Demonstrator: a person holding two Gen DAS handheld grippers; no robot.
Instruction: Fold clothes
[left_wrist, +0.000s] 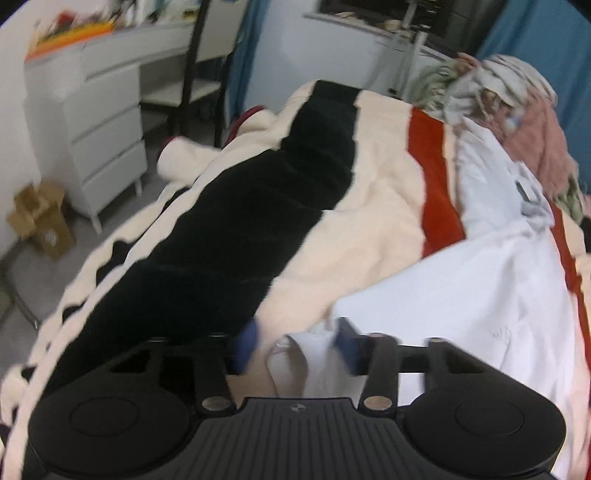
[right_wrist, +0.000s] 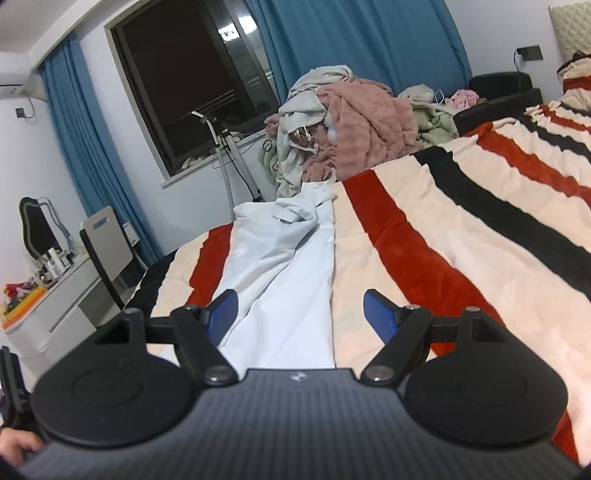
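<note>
Left wrist view: left gripper (left_wrist: 295, 345) pinching near hem of the pale blue cotton garment (left_wrist: 480, 280) lying on the striped fleece blanket (left_wrist: 376, 206).

Right wrist view: right gripper (right_wrist: 300, 314) released, straddling garment (right_wrist: 288, 280). Grasp step; next needing right closing before lifting.

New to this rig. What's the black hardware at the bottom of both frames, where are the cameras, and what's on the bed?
There is no robot arm: a person holds one two-finger gripper in each hand, each carrying a fisheye camera looking along its blue-padded fingers. The black hardware is the gripper body.

The left wrist view shows the left gripper with a bunched edge of the pale blue-white cloth garment between its fingers; blur hides whether the pads press on it yet.

The right wrist view shows the right gripper open, fingers apart over the same garment, holding nothing.

The garment lies on a cream, red and black striped fleece blanket. Behind sits a heap of unfolded pink and grey clothes.
</note>
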